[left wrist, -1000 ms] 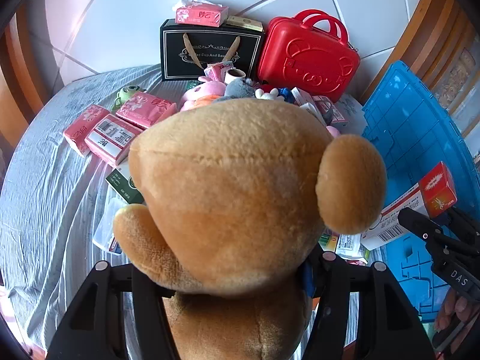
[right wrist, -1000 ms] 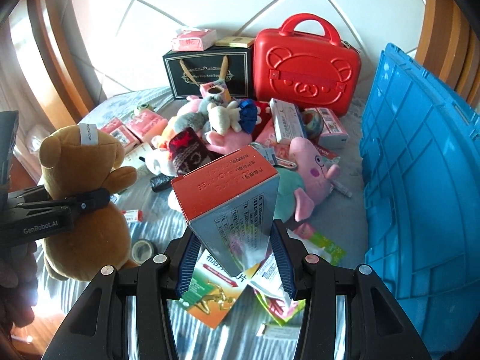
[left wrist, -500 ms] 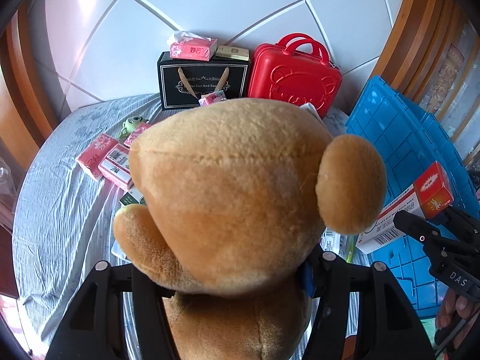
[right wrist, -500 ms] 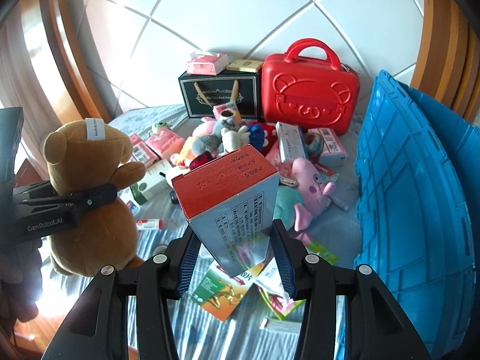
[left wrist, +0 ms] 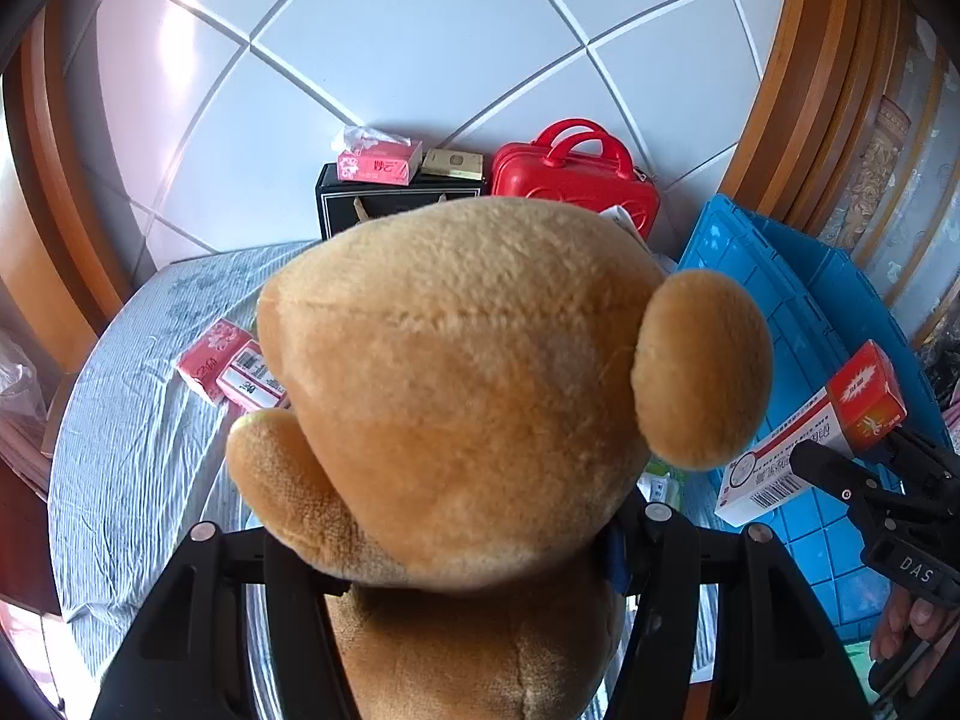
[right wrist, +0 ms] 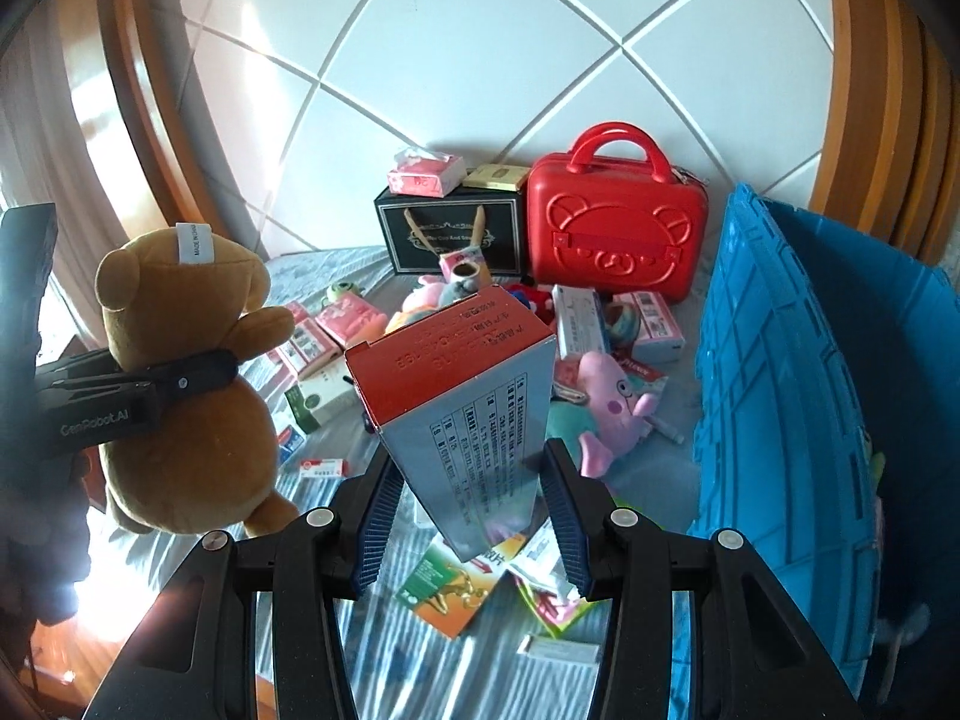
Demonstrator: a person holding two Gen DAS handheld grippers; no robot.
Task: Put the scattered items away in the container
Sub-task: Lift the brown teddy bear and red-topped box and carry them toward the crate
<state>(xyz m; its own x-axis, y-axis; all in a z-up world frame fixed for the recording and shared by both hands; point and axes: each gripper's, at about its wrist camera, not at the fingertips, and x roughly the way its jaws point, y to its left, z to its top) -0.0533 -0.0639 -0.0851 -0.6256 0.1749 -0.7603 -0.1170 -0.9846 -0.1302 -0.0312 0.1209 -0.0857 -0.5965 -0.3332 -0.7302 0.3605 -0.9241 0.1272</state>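
Observation:
A brown teddy bear (left wrist: 480, 390) fills the left wrist view, and my left gripper (left wrist: 450, 534) is shut on it at the neck. The right wrist view shows that grip from the side: the bear (right wrist: 180, 420) hangs above the bed at the left. My right gripper (right wrist: 471, 474) is shut on a tall box with a red top (right wrist: 456, 348), held upright in the air. The same box (left wrist: 810, 438) appears at the right of the left wrist view. The blue crate (right wrist: 780, 390) stands open at the right, beside both grippers.
On the grey bedsheet (right wrist: 336, 264) lie a pink pig plush (right wrist: 612, 396), other soft toys, tissue packs and several medicine boxes. A red suitcase (right wrist: 618, 240) and a black gift box (right wrist: 450, 234) stand against the tiled wall. Wooden frames flank both sides.
Both grippers have risen with the bear and the box still clamped. The bed and its clutter look farther below, and more wall shows.

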